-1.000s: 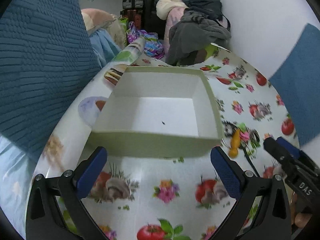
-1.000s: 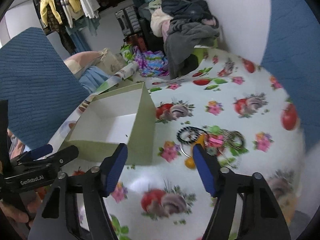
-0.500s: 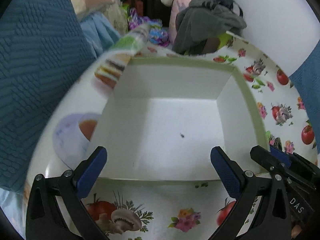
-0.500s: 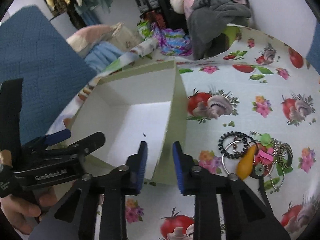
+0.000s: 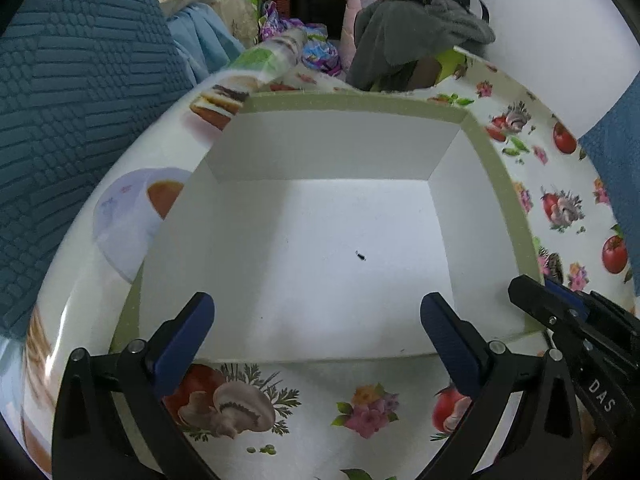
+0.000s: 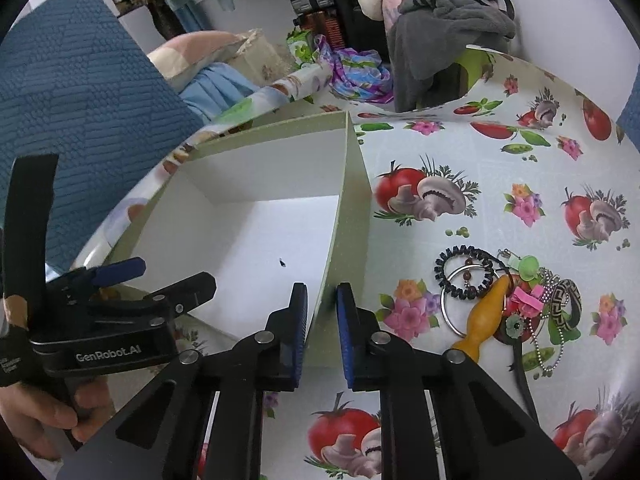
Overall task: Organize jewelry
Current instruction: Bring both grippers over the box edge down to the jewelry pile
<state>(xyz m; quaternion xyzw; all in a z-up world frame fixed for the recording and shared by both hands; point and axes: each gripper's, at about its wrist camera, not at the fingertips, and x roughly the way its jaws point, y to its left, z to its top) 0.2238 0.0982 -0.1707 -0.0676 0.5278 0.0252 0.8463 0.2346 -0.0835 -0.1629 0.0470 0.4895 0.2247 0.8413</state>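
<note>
The right gripper (image 6: 322,316) has its blue fingers (image 6: 299,328) closing on the right-hand wall of the box (image 6: 348,208), one finger inside and one outside, near the box's front corner; the wall stands between them, and the pads look to be pressing it. The left gripper (image 5: 316,340) holds its fingers (image 5: 184,336) wide apart with nothing between them, hanging above the box's near wall and pointing down into its white floor, where one small dark speck (image 5: 361,256) lies. A hand (image 6: 44,412) grips the left gripper's handle at the lower left of the right wrist view.

The box, pale green outside and white inside, sits toward the left edge of the worktop (image 6: 500,168), which is covered in a cloth printed with tomatoes, mushrooms and flowers. The jewelry (image 6: 516,300) lies in a tangled heap on the cloth to the right of the box, apart from it: a black coil band (image 6: 466,272), metal rings, a yellow-orange piece (image 6: 486,316), a bead chain, a patterned band. Beyond the far edge, clothes (image 6: 444,28) are piled up.
</note>
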